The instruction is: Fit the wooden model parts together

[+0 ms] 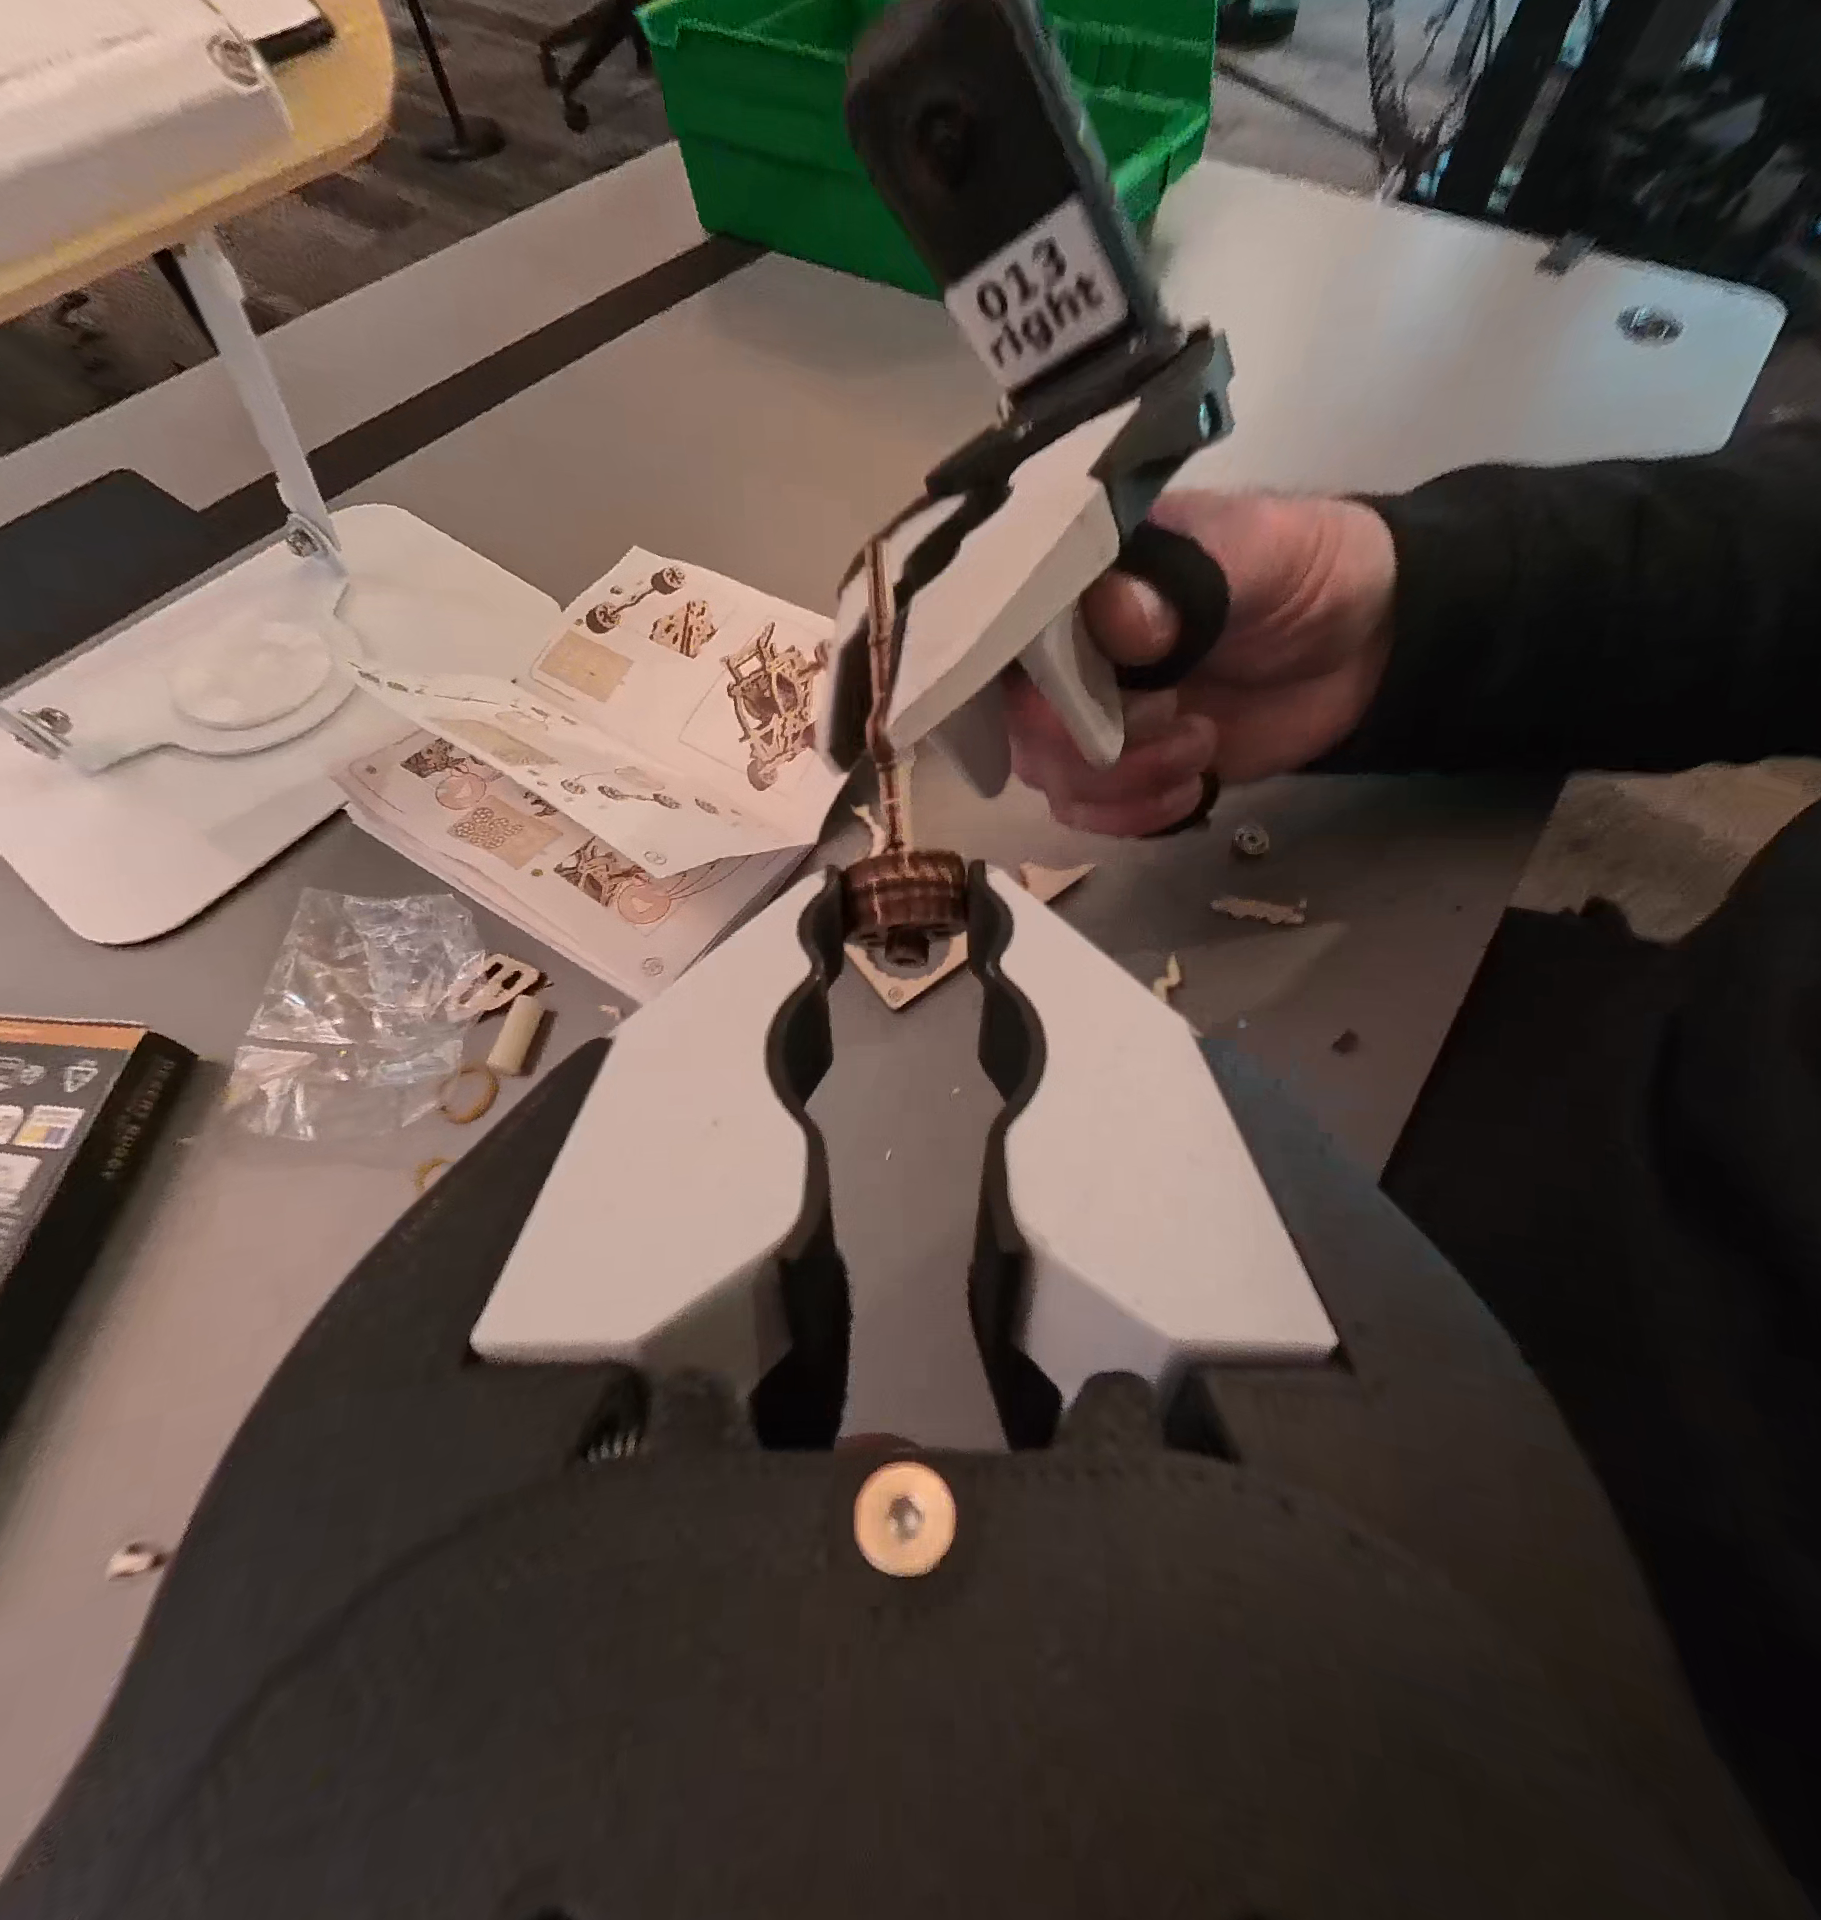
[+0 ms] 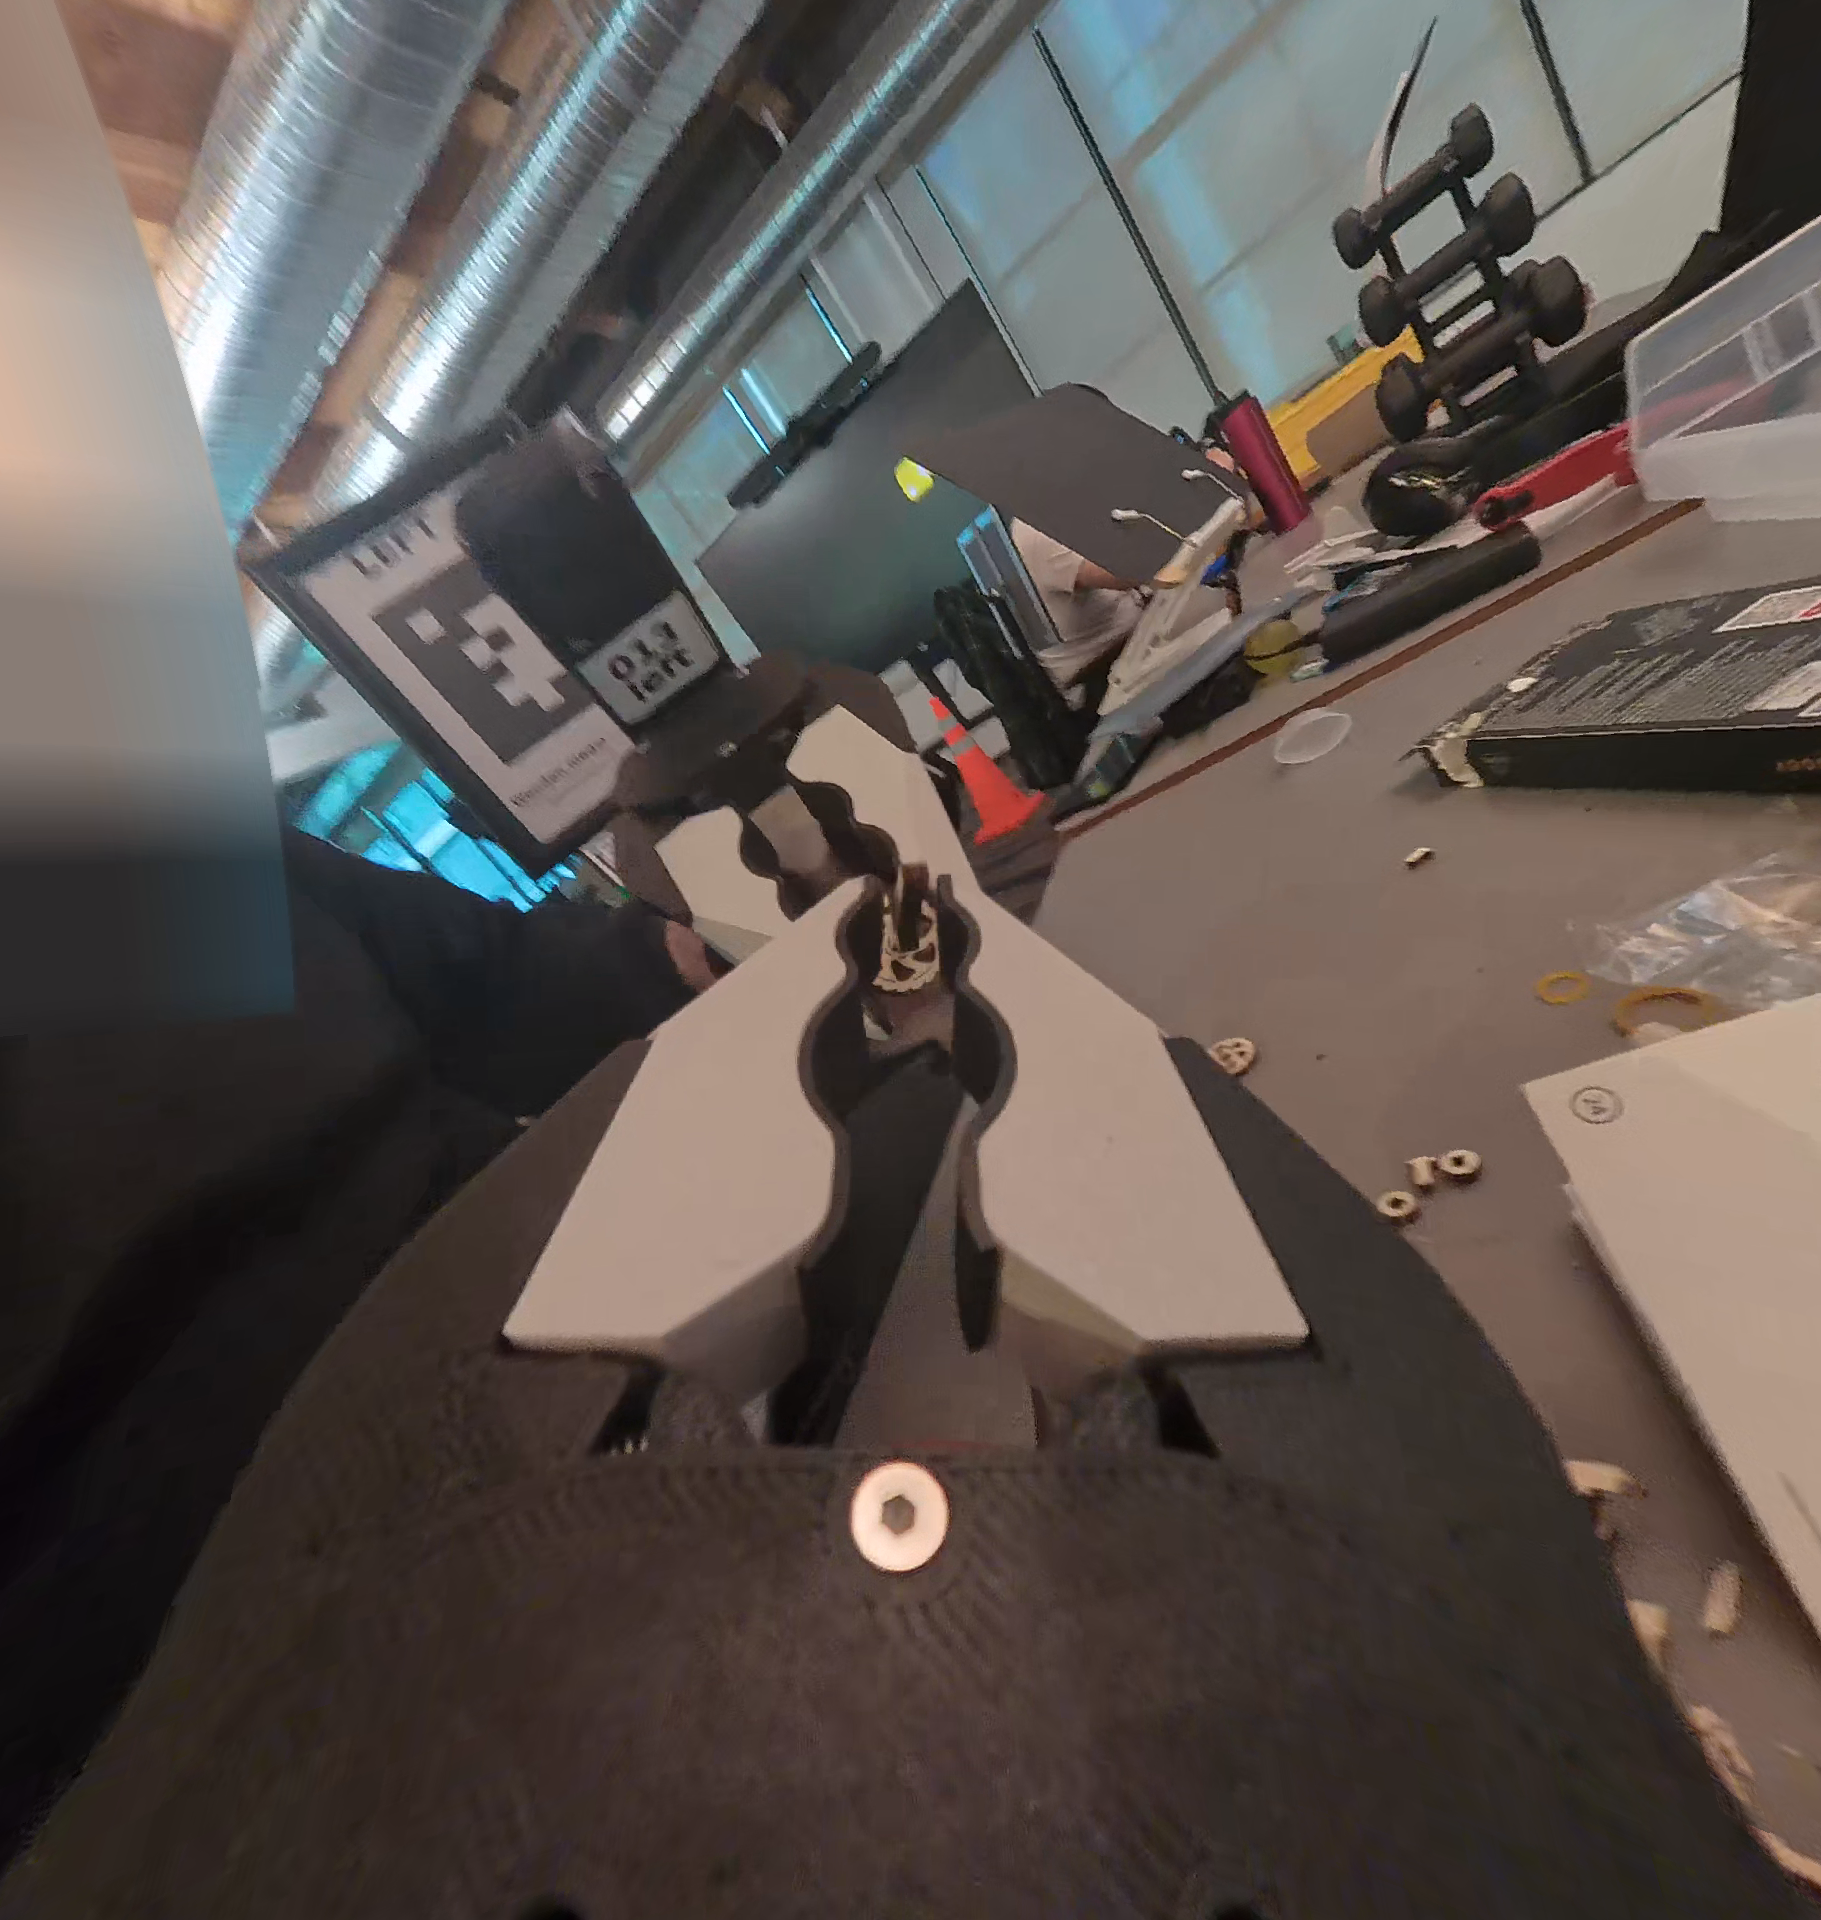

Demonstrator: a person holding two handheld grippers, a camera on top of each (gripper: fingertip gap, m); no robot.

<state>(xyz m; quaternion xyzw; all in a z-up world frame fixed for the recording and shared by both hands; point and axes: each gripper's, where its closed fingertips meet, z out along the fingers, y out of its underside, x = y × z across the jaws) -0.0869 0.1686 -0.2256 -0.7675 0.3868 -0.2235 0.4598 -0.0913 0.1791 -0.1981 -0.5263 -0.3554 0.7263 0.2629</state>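
In the left wrist view my left gripper (image 1: 904,883) is shut on a dark ribbed wooden wheel (image 1: 904,899), held just above the grey table. A small triangular wooden plate (image 1: 901,977) shows right under the wheel. My right gripper (image 1: 878,743), in a person's hand, comes down from above and is shut on a thin wooden axle (image 1: 878,665). The axle's lower end reaches the wheel's top. In the right wrist view my right gripper (image 2: 901,899) pinches the wooden part (image 2: 901,961), and the left gripper (image 2: 864,857) meets it from the far side.
An open instruction booklet (image 1: 615,748), a clear plastic bag (image 1: 366,997), rubber bands (image 1: 467,1093) and a black box (image 1: 23,1174) lie to the left. A white stand base (image 1: 210,727) and a green bin (image 1: 885,135) stand behind. Wood scraps (image 1: 1259,909) and small wooden rings (image 2: 1425,1174) are scattered about. Both grippers' tips are close together, under 4 cm apart.
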